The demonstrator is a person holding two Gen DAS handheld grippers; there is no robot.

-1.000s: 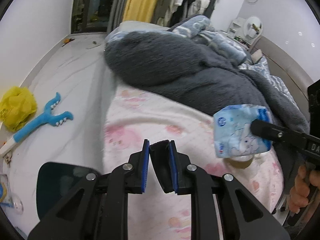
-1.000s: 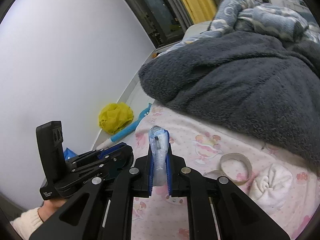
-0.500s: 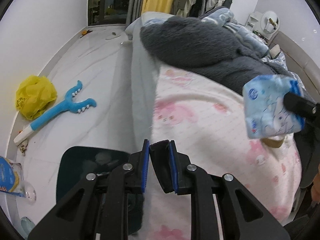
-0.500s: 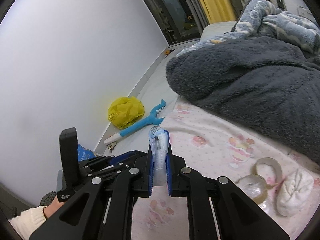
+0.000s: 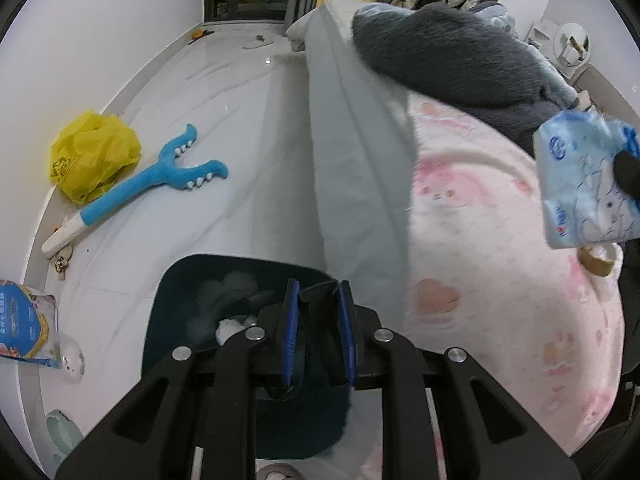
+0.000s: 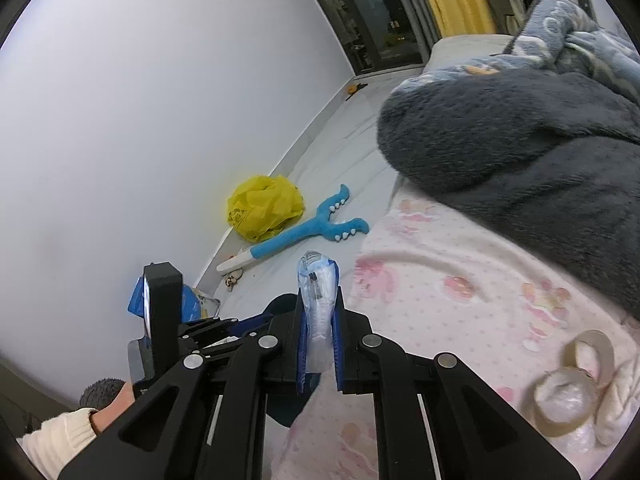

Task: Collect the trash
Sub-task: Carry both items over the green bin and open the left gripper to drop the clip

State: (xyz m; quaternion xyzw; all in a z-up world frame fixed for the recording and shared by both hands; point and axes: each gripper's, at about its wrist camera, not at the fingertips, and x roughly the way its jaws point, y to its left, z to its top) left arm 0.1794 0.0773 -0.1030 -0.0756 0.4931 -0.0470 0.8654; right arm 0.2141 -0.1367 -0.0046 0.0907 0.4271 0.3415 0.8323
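Observation:
My right gripper (image 6: 318, 308) is shut on a light blue tissue pack (image 6: 317, 304), held above the pink bed edge; the pack also shows at the right of the left wrist view (image 5: 588, 188). My left gripper (image 5: 318, 316) is shut on the rim of a dark teal trash bin (image 5: 188, 304) beside the bed, with white crumpled tissue (image 5: 232, 326) inside. The bin's edge shows below the pack in the right wrist view (image 6: 284, 304).
On the white floor lie a yellow plastic bag (image 5: 92, 156), a blue plush toy (image 5: 156, 184) and a blue printed packet (image 5: 24, 320). Tape rolls (image 6: 568, 396) and a white wad lie on the pink blanket (image 6: 460, 300). A grey fleece blanket (image 6: 520, 148) covers the bed.
Both grippers have moved left toward the bed's edge and the floor. The bin now shows much larger under my left gripper. The pack stays gripped.

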